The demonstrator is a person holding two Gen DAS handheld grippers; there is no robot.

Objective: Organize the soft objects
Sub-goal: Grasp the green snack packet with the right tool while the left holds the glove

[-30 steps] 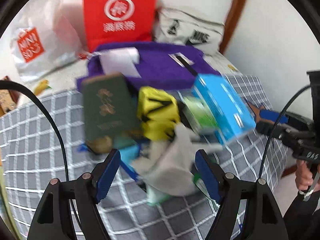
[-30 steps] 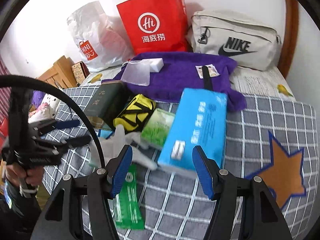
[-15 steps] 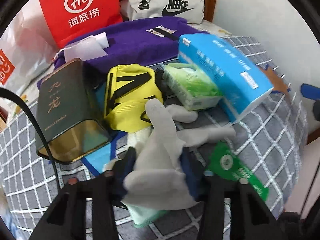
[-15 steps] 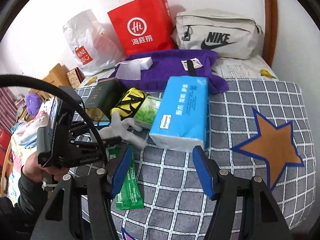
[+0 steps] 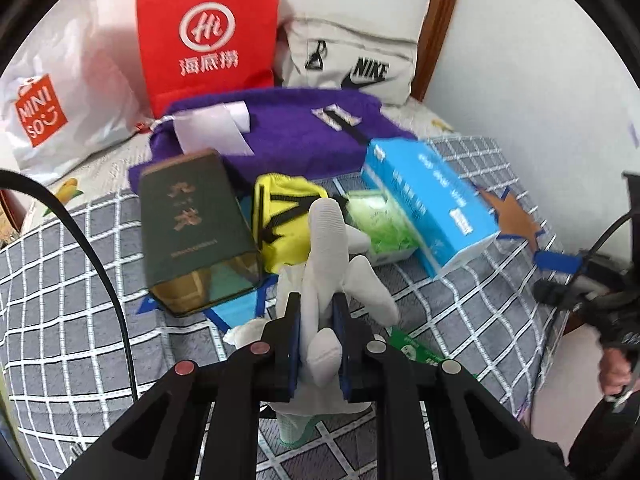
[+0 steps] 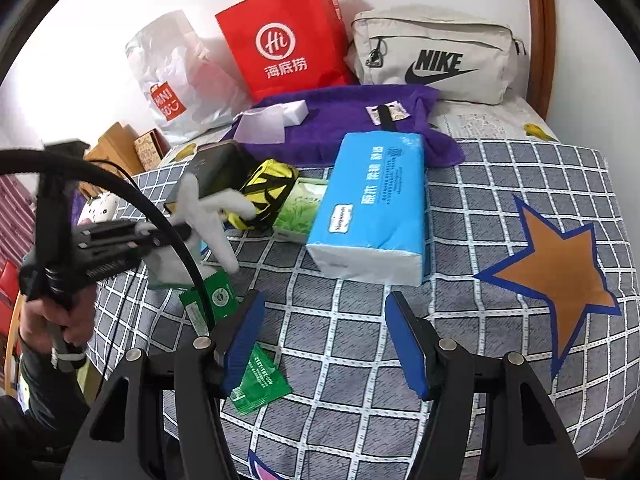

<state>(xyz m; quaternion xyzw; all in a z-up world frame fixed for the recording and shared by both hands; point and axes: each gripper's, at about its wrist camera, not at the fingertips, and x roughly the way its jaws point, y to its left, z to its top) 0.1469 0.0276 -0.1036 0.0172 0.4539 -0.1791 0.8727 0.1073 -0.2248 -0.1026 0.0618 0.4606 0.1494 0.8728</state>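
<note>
A white glove (image 5: pixel 326 240) stands up between the blue pads of my left gripper (image 5: pixel 316 308), whose jaws are closing and pinch its palm; its fingers point away over the pile. The right wrist view shows the same glove (image 6: pixel 208 216) raised in the left gripper (image 6: pixel 176 232), just above the checked bedspread (image 6: pixel 480 200). My right gripper (image 6: pixel 324 312) hangs open over bare bedspread with nothing between its pads. Beyond the glove lie a yellow pouch (image 5: pixel 284 216), a green tissue pack (image 5: pixel 380 224), a blue tissue pack (image 5: pixel 432 200) and a purple towel (image 5: pixel 304 132).
A dark green tin (image 5: pixel 192 220) lies left of the pouch. A red paper bag (image 5: pixel 208 40), a Nike bag (image 5: pixel 352 64) and a Miniso bag (image 5: pixel 40 112) line the wall. Green sachets (image 6: pixel 216 300) lie near the right gripper. The bed's edge drops off at right.
The left jaws went from wide open around the glove to pinched on it, and the glove now stands up between them. The right gripper stayed open and barely shifted.
</note>
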